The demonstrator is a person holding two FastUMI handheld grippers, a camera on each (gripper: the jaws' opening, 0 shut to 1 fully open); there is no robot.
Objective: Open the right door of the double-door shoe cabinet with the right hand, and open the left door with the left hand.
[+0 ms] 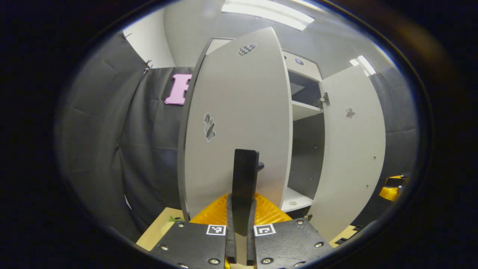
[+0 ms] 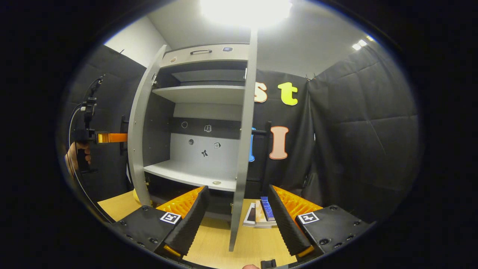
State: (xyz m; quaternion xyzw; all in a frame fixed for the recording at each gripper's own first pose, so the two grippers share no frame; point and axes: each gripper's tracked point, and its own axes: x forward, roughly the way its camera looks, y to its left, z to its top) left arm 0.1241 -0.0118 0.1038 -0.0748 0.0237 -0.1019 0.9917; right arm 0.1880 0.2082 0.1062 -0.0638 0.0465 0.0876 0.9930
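The white shoe cabinet [image 2: 203, 93] stands with both doors swung out. In the left gripper view the left door [image 1: 239, 112] faces me, and my left gripper [image 1: 242, 203] is shut on its upright black handle [image 1: 244, 168]. The right door [image 1: 353, 149] stands open farther right. In the right gripper view that right door [image 2: 242, 149] is edge-on between the fingers of my open right gripper [image 2: 238, 190], which do not press on it; its black handle [image 2: 267, 149] shows behind. The left gripper [image 2: 112, 137] reaches the left door [image 2: 143, 123] from outside, held by a hand [image 2: 76, 157].
Bare shelves [image 2: 190, 173] show inside the cabinet. The cabinet rests on a wooden table [image 2: 209, 243]. A small stack of flat boxes [image 2: 259, 215] lies on the table just right of the right door. Black cloth walls [image 2: 354, 142] close the booth on both sides.
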